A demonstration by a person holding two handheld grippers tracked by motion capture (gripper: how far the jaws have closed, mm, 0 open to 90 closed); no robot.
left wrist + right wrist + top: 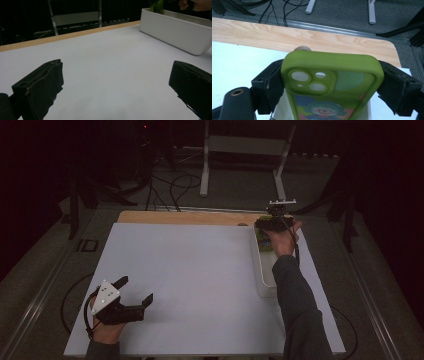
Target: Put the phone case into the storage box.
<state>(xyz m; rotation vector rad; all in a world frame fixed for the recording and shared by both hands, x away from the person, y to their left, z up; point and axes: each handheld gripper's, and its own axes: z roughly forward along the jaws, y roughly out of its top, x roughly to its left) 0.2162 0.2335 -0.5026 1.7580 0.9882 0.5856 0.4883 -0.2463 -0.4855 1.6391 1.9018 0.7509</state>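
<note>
A dim room with dark floor and trailing cables surrounds the worktop, a pale matte sheet laid over a light wood board whose grain shows along the far edge.

The right gripper is clamped on a green phone case, its black padded jaws pressing the two long sides so the case stands nearly upright with its camera end uppermost. That side grip seems chosen to keep the flat back free (a cartoon clown is printed there) and to let the case pass in or out of the narrow white tray below it. The case looks like soft, rounded silicone with a raised camera surround and three cut-outs. The tray is a smooth, glossy, long rectangular trough with rounded corners, sitting along the worktop's right side.

The left gripper rests at the near left, jaws spread wide with nothing between them, apparently waiting well apart from the tray.
</note>
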